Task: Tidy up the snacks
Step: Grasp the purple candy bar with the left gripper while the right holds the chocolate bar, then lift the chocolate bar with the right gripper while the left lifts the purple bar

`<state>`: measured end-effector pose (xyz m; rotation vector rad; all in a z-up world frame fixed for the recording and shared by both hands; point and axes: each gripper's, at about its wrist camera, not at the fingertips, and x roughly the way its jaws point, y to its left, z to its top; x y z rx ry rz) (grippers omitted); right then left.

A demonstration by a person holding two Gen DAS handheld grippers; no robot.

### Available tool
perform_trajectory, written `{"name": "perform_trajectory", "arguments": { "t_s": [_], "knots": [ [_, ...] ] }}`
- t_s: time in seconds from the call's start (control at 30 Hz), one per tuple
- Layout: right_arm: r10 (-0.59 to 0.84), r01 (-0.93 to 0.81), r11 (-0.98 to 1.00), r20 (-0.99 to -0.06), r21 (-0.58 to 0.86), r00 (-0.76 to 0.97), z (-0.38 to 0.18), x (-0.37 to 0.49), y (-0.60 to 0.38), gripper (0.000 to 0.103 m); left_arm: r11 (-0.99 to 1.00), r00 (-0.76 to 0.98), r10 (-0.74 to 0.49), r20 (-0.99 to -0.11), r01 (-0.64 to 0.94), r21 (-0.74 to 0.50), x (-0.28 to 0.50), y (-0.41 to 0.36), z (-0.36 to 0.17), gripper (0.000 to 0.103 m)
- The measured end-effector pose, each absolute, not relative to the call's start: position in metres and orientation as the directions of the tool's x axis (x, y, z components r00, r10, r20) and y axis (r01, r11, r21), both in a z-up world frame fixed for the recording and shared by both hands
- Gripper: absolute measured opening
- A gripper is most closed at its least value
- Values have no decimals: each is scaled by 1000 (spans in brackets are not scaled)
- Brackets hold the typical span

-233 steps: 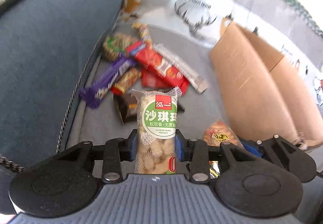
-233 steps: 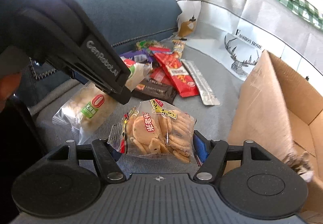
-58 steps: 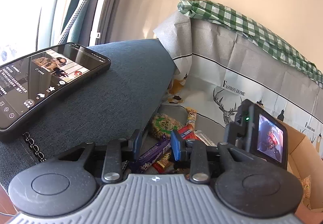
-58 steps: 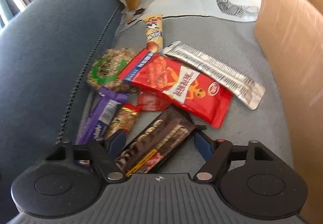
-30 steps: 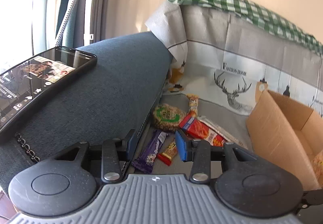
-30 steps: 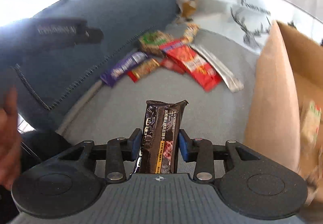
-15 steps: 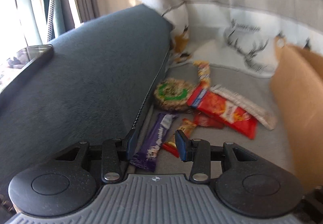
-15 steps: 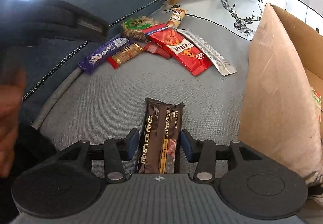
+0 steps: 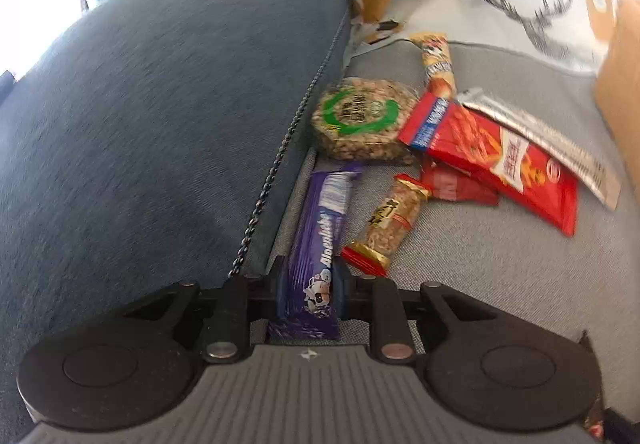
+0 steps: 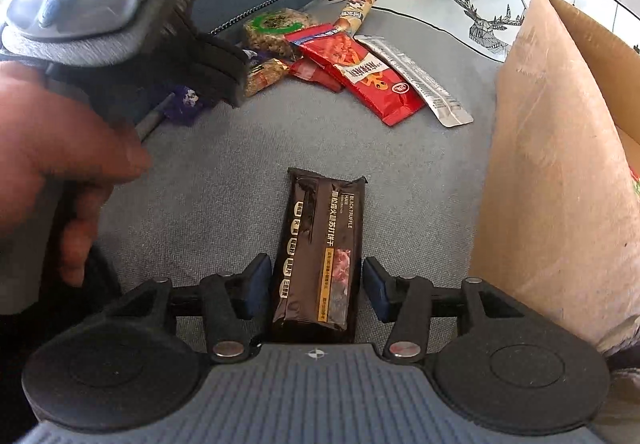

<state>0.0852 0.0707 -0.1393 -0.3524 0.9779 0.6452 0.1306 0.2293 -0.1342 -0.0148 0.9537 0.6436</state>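
Left gripper (image 9: pixel 308 290): we see its pads clamped on the near end of the purple bar (image 9: pixel 320 240); that bar lies along the blue cushion (image 9: pixel 160 116)
Right gripper (image 10: pixel 318 284): we see its jaws opening, clear of the dark brown bar (image 10: pixel 320 252) lying between them on the grey seat (image 10: pixel 220 164)
Cardboard box (image 10: pixel 560 164): right of it

Bright daylight, seemingly from upper left; edges warped, blurred.

Since a second ago my left tool (image 9: pixel 308 290) has dropped from above the armrest to the seat and closed on the purple foil-wrapped chocolate bar (image 9: pixel 318 240), while my right tool (image 10: pixel 316 284), its jaws opening, has let the dark brown rectangular biscuit packet (image 10: pixel 320 252) lie flat on the grey cushion.
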Motion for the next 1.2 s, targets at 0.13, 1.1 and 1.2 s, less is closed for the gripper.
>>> {"name": "perform_trajectory", "arguments": {
  "t_s": [0.13, 1.1, 1.2],
  "knots": [
    [351, -651, 759, -845, 5, 404, -138, 83, 72, 43, 834, 462, 444, -768, -526, 167, 120, 232, -121, 19],
    [375, -634, 773, -826, 28, 421, -135, 82, 70, 46, 933, 417, 12, -909, -331, -140, 87, 206, -123, 37],
    [372, -636, 771, -829, 26, 418, -136, 81, 69, 47, 936, 417, 20, -909, -327, -129, 88, 205, -123, 38]
  ]
}}
